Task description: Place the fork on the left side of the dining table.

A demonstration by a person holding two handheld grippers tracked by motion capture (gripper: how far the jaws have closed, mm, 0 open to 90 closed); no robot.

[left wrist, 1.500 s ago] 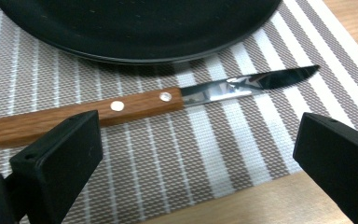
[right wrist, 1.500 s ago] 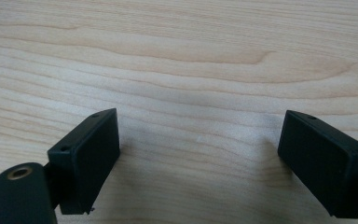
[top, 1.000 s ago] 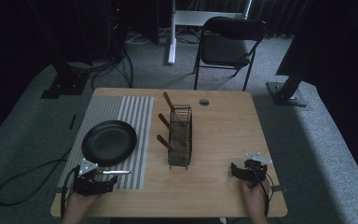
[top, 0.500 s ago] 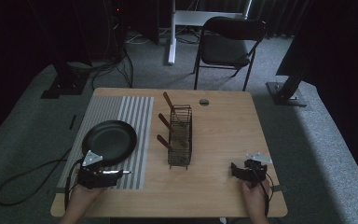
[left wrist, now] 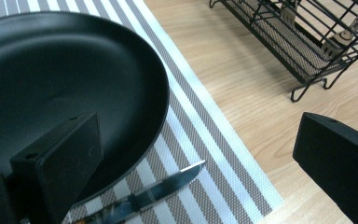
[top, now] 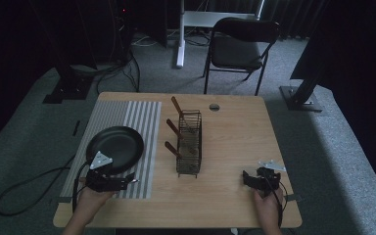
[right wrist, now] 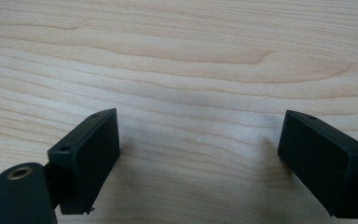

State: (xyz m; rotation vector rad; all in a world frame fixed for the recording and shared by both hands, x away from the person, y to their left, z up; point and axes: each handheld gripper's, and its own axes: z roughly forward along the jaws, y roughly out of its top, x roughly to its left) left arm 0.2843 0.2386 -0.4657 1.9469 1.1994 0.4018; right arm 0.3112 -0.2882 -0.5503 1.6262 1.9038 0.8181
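A black frying pan rests on the striped placemat at the table's left. Just in front of it, my left gripper is open, held by a hand. In the left gripper view the pan sits behind the left jaw, and a knife lies flat on the placemat between the wide-open jaws, touching neither. The knife points right. My right gripper rests open near the front right edge. In the right gripper view my right gripper has bare wood between its jaws.
A black wire rack stands mid-table with three wooden-handled utensils sticking out to its left; the rack is also ahead of the left gripper. A cable grommet sits near the far edge. A chair stands beyond the table.
My left gripper has shifted slightly forward and right, toward the pan's near rim. The right gripper has not moved.
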